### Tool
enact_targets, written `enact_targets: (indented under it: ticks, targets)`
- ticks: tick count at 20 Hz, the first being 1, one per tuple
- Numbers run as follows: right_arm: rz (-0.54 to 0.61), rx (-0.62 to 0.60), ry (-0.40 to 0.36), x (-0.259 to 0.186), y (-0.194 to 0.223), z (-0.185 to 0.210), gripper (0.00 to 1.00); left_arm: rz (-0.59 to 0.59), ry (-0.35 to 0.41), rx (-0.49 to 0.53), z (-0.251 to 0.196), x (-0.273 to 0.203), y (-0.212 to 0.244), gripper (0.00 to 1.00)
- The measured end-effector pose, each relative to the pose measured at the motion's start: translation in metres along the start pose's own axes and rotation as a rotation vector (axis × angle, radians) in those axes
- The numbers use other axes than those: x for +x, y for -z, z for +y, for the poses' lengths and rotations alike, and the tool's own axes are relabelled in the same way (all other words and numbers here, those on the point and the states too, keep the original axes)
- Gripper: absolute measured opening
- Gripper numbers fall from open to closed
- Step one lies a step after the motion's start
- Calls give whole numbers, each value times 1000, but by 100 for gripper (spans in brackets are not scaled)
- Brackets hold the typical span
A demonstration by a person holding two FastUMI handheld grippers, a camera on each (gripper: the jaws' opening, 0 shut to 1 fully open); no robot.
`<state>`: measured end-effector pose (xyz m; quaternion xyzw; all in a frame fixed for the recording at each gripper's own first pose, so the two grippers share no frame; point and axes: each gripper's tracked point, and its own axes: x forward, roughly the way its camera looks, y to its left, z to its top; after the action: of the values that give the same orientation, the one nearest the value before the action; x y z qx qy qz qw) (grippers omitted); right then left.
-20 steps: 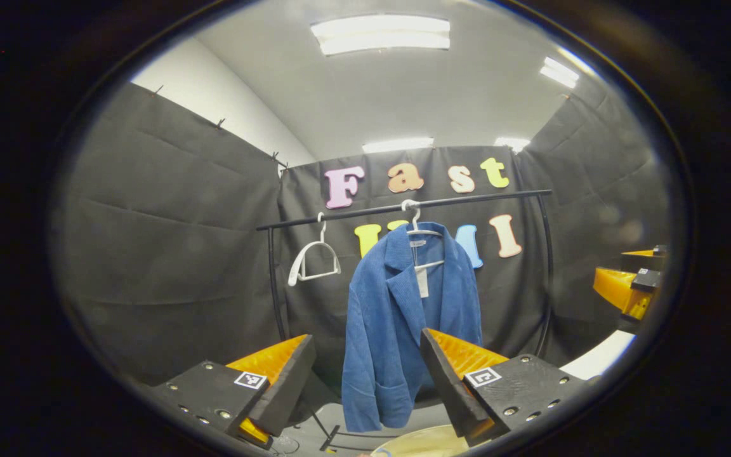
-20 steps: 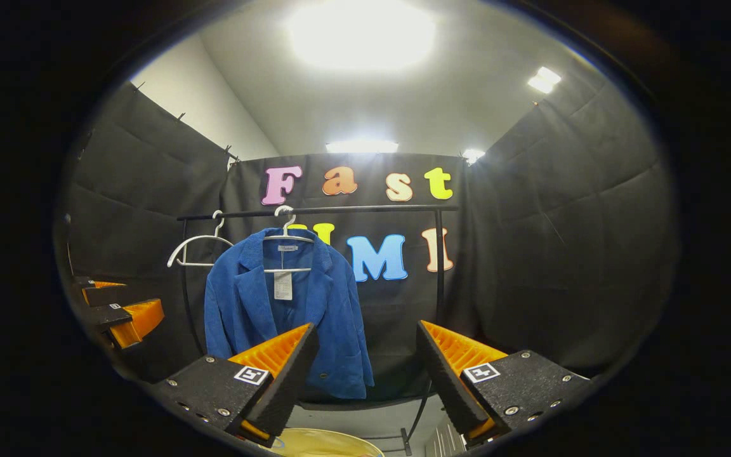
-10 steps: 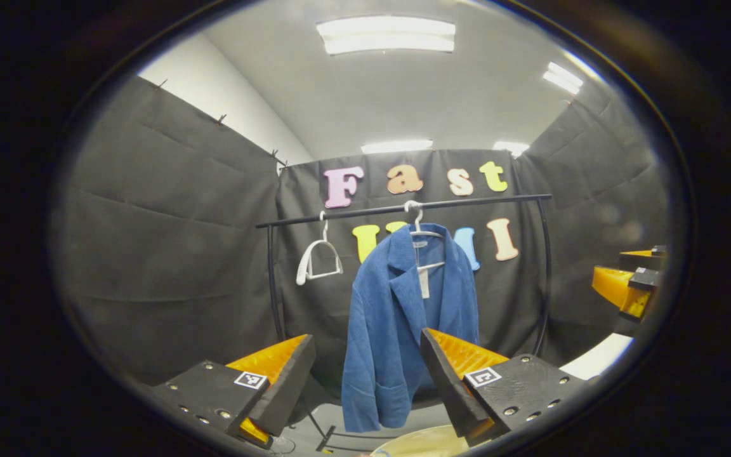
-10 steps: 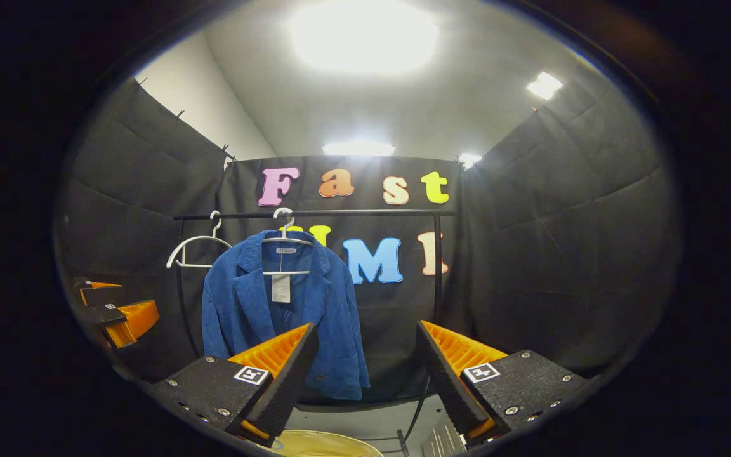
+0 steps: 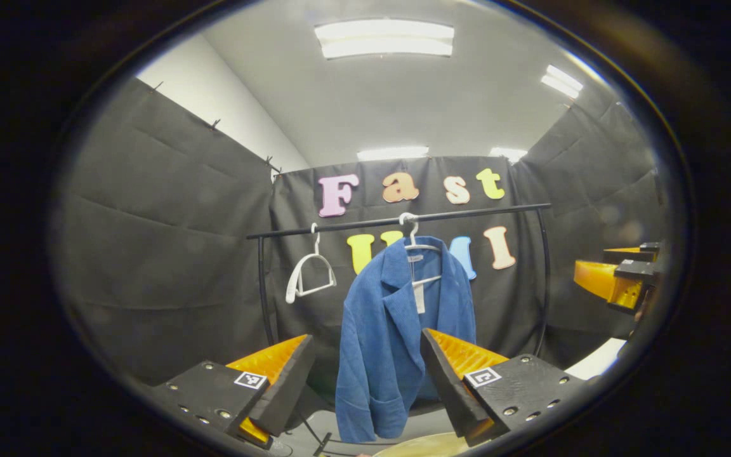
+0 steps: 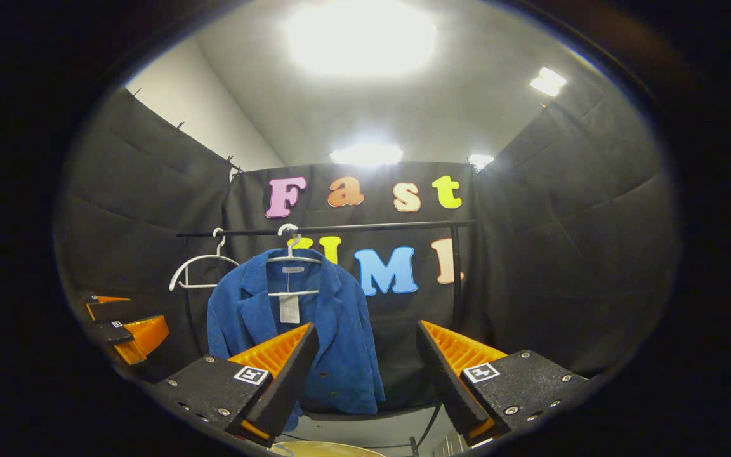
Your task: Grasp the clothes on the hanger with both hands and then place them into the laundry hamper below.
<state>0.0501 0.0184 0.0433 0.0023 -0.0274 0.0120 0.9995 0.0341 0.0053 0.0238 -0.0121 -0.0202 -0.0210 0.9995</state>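
Clothes rail point(image 5: 403, 221): black bar on curved legs, standing against the back wall of the booth, well ahead of me.

Jacket point(image 5: 397, 343): blue, the thing I am to take. It hangs open-fronted on a white hanger point(image 5: 417, 244) on the rail, a paper tag at its collar. Nothing touches it.

Spare hanger point(image 5: 307, 279): white, bare, on the same rail just beside the jacket.

Hamper point(image 6: 321, 449): only a pale rounded rim shows, low, below the jacket and near my tongs.

Left tongs point(image 5: 365, 381): in my left hand, fingers spread wide, nothing between them, well short of the jacket.

Right tongs point(image 6: 365, 374): in my right hand, likewise wide and empty, pointed at the rail to the jacket's right side; the left gripper view catches them off at its edge point(image 5: 616, 285).

Progress: nothing done, I judge. Both grasps, the lift off the hanger and the drop into the hamper are all left.
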Motion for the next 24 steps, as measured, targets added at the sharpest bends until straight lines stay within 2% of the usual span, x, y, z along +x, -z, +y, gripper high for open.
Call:
enact_targets:
  ticks: [7, 13, 19, 24]
  targets:
    - [-37, -5, -98, 77, -18, 4, 95, 7, -25, -21, -25, 61, -5, 97]
    - [-39, 17, -176, 146, -14, 9, 95, 39, -59, -14, -43, 120, 2, 97]
    - [-7, 42, -251, 209, 5, 20, 95, 63, -90, 3, -66, 180, 17, 97]
    - [49, 51, -314, 253, 38, 36, 95, 96, -134, 16, -75, 226, 38, 97]
